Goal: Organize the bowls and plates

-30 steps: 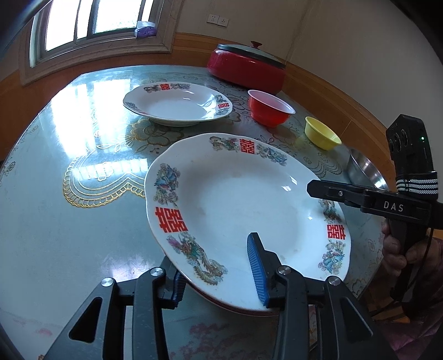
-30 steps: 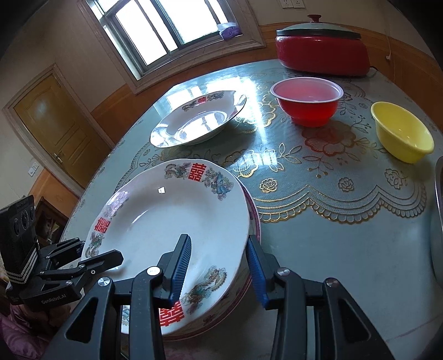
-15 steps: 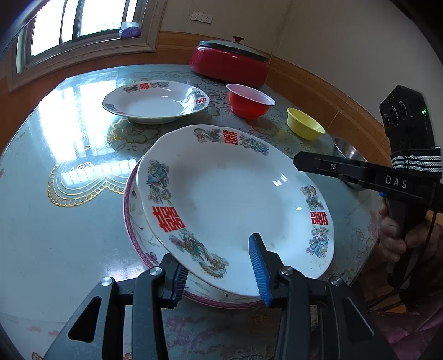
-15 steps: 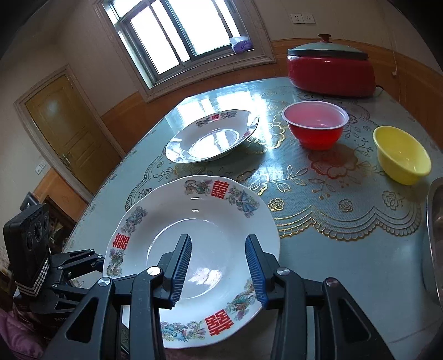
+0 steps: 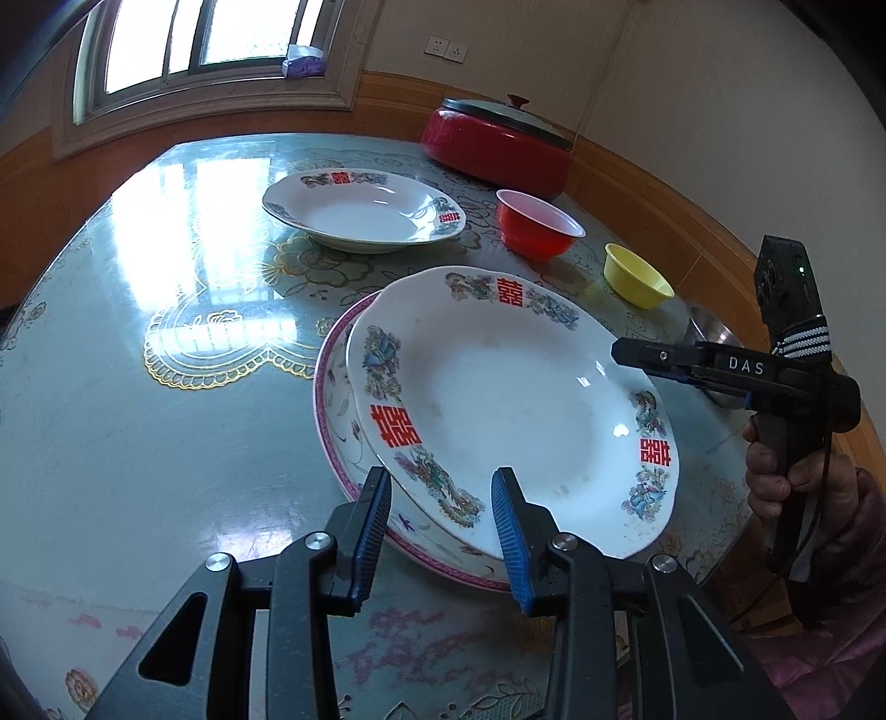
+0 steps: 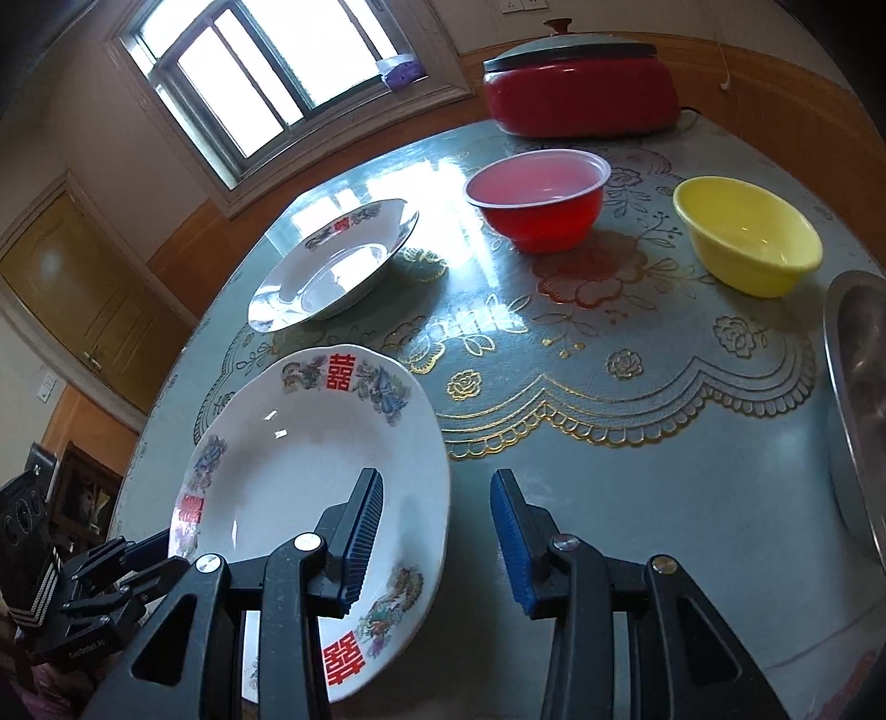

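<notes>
- We see a round table [image 5: 138,432] under a glossy grey-green cover with gold floral patterns, set below a bright window [image 5: 205,33] in a room with wood-panelled lower walls.
- Our landmark is the large white plate [image 5: 515,410] with red double-happiness characters and painted rim motifs; it lies at the near edge of the table, resting on a pink-rimmed plate [image 5: 338,421] that peeks out beyond its window-side edge.
- Beyond the large plate, toward the window, sits a second white soup plate [image 5: 362,213] of the same pattern, alone and well apart.
- Past the large plate, toward the wall, stand a red plastic bowl [image 6: 540,202] and a yellow bowl [image 6: 747,241], near each other but not touching.
- Behind the red bowl is a red electric cooker [image 6: 581,91] with a grey lid.
- A steel basin [image 6: 858,399] shows at the table edge beside the yellow bowl.
- Our left gripper [image 5: 440,531] has its blue-padded jaws spread, straddling the large plate's near rim without clamping it.
- Our right gripper [image 6: 437,534] is also spread wide, one finger over the plate's rim, the other over bare table.
</notes>
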